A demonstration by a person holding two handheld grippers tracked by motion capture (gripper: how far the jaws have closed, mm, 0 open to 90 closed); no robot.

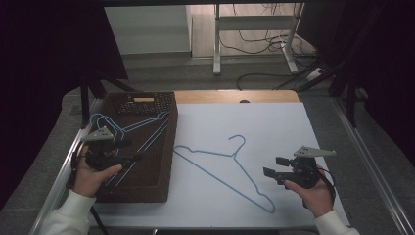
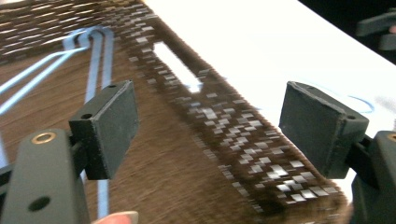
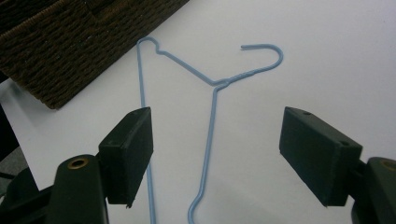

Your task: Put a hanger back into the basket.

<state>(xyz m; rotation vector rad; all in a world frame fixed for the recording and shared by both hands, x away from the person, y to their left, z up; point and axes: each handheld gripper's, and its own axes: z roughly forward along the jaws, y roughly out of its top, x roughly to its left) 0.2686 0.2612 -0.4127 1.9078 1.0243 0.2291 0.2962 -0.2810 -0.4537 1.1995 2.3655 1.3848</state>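
White-sleeved forearms come in at the near edge of the high view, each hand holding a black hand-held gripper. The left hand-held gripper (image 1: 128, 151) hangs over the dark brown woven wicker tray (image 1: 159, 161), its flat rubbery pads spread wide with nothing between them. No earlier picture bears on how they got there. Inside the tray lie thin light-blue wire hangers (image 1: 142, 128), their hooks towards the far left corner and their long straight bars running diagonally over the coarse weave. In the left gripper view the tray's braided rim (image 2: 233, 135) passes between the pads, blurred.

The right hand-held gripper (image 1: 272, 166) also stands open and empty, just beside the lower arm of a single light-blue wire hanger (image 1: 222, 171) that lies flat on the counter. Its hook (image 3: 268, 53) curls away towards the far side, and one rounded shoulder bend sits near the tray's right wall.

A smooth white sheet (image 1: 274, 127) covers the counter, with a strip of bare wood at the far edge. Beyond are a grey floor, loose cables and white metal frame legs (image 1: 216, 44). Open white surface lies right of the hanger and beyond it.
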